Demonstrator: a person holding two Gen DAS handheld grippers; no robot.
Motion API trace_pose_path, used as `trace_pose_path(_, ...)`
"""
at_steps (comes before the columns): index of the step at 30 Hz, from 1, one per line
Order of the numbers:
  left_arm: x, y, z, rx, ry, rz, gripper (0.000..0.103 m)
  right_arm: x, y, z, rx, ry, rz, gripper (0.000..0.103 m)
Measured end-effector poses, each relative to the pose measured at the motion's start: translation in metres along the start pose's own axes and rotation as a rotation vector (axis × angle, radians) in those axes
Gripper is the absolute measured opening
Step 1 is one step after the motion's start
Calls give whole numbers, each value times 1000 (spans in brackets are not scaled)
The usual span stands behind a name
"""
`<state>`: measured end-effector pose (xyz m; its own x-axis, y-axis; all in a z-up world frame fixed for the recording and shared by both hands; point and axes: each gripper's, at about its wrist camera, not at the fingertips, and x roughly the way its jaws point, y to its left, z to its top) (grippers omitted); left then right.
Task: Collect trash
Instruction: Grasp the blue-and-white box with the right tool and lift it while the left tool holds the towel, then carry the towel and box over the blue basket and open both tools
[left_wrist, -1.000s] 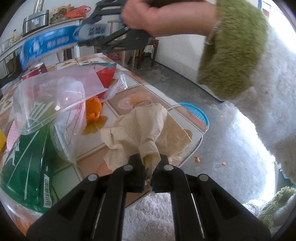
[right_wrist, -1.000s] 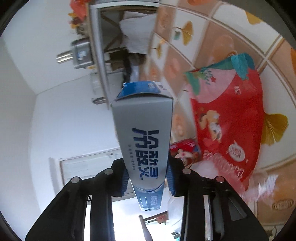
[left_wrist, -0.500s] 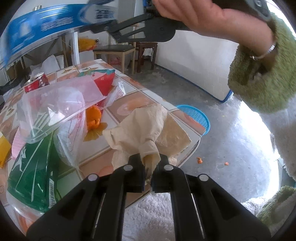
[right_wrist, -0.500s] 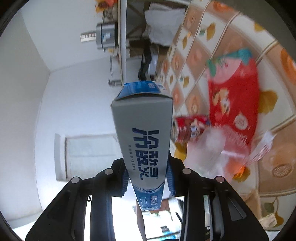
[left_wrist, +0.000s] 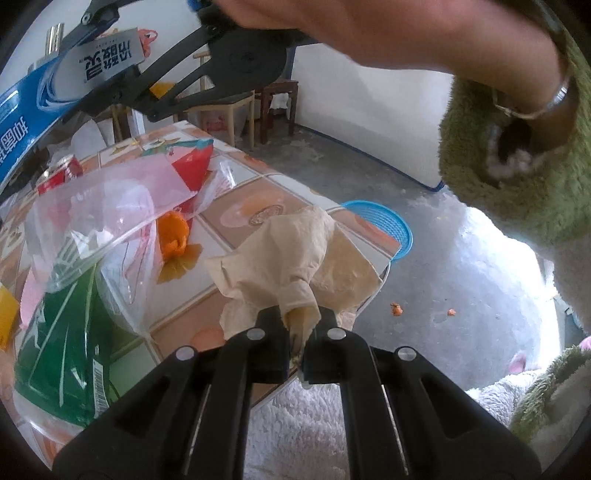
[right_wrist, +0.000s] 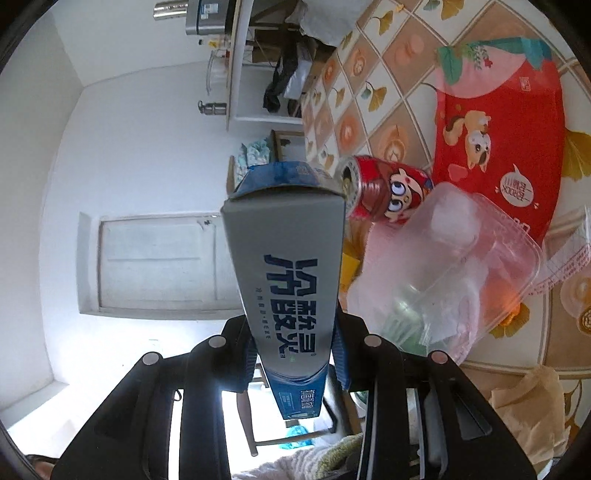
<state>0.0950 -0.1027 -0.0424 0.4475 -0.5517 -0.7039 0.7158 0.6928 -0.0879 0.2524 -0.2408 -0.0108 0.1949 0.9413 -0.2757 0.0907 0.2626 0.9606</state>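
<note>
My left gripper (left_wrist: 301, 332) is shut on a crumpled brown paper napkin (left_wrist: 295, 266) at the near corner of the tiled table (left_wrist: 258, 218). My right gripper (right_wrist: 295, 354) is shut on a long grey and blue carton box (right_wrist: 288, 266), held in the air above the table. In the left wrist view that box (left_wrist: 74, 74) and the right gripper (left_wrist: 110, 85) pass overhead at the upper left, carried by a hand (left_wrist: 369, 29) in a green cuff. The rolled right wrist view shows the napkin (right_wrist: 532, 406) at the lower right.
On the table lie a clear plastic clamshell (left_wrist: 96, 214), a green packet (left_wrist: 62, 339), orange peel (left_wrist: 173, 236), a red snack bag (right_wrist: 498, 147) and a red drink can (right_wrist: 384, 192). A blue basket (left_wrist: 384, 225) stands on the floor past the table's corner. Chairs (left_wrist: 229, 110) stand behind.
The right gripper with the box has risen and swung across above the table, rolling as it went. The left gripper has held still on the napkin.
</note>
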Motion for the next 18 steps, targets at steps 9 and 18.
trace_pose_path(9, -7, -1, -1, -27, -10, 6, 3, 2, 0, -23, -15, 23, -12, 33)
trace_pose_path(18, -26, -17, 2, 8, -32, 44, 3, -81, 16, -62, -103, -189, 62, 33)
